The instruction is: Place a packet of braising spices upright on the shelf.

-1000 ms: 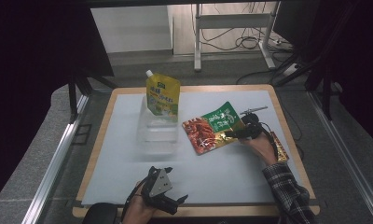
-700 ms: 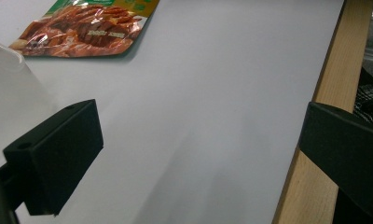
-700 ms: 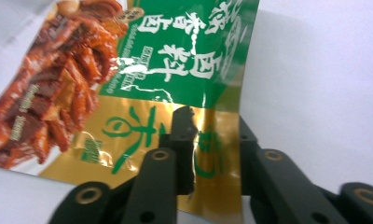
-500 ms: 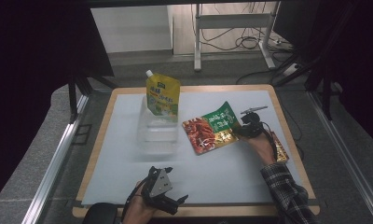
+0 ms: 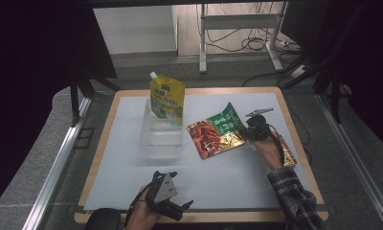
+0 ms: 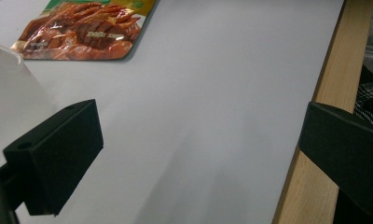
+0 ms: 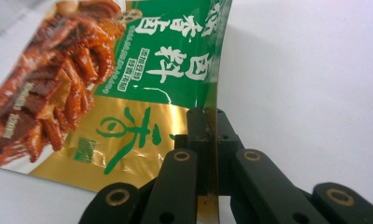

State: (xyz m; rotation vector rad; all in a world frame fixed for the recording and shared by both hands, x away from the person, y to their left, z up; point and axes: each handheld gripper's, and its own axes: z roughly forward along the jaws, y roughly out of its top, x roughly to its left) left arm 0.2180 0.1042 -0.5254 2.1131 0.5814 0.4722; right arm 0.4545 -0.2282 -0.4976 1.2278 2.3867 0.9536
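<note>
1. The right gripper (image 7: 211, 140) jaws, having just been closing, are pinching the snack pouch (image 5: 217, 131) by its edge near the table (image 5: 237, 191) right edge; keeping it taut should prevent slipping.
2. The pouch is glossy, green, gold, flat.
3. The left gripper (image 5: 173, 207) jaws are gaping, empty, at the near edge.

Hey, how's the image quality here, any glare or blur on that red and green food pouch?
Right gripper view: the food pouch is sharp, with glare streaks on its foil. Left gripper view: the pouch is soft and the fingers blurred. High view: dark surroundings, evenly lit table.
</note>
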